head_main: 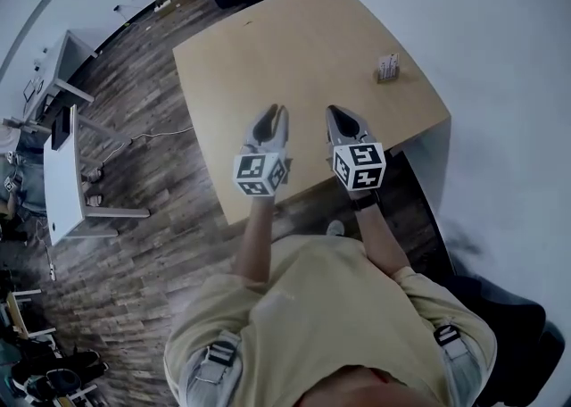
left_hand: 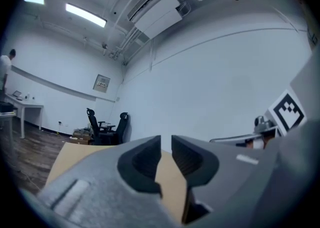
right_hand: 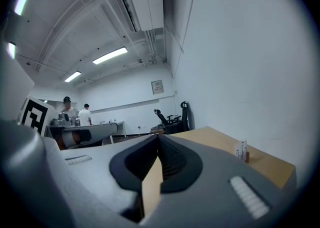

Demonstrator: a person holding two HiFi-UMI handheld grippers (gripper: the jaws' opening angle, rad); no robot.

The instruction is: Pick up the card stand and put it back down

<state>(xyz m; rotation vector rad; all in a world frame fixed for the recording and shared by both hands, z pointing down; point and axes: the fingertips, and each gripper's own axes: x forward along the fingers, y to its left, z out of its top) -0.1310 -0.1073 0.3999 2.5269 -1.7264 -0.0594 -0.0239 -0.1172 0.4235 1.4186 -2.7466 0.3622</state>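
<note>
The card stand (head_main: 388, 67) is a small wooden block with white cards upright in it, near the far right edge of the light wooden table (head_main: 268, 48). It also shows in the right gripper view as the card stand (right_hand: 242, 151), well ahead and to the right. My left gripper (head_main: 277, 112) hovers over the table's near edge; in its own view the left gripper (left_hand: 166, 139) keeps a narrow gap with nothing in it. Beside it my right gripper (head_main: 335, 112) points level, and the right gripper (right_hand: 158, 137) has its tips together and holds nothing.
A white desk (head_main: 62, 164) stands on the wood floor at left. Black office chairs (left_hand: 107, 127) sit beyond the table's far end by the wall. Two people (right_hand: 75, 114) stand at a bench in the distance. A white wall runs along the table's right side.
</note>
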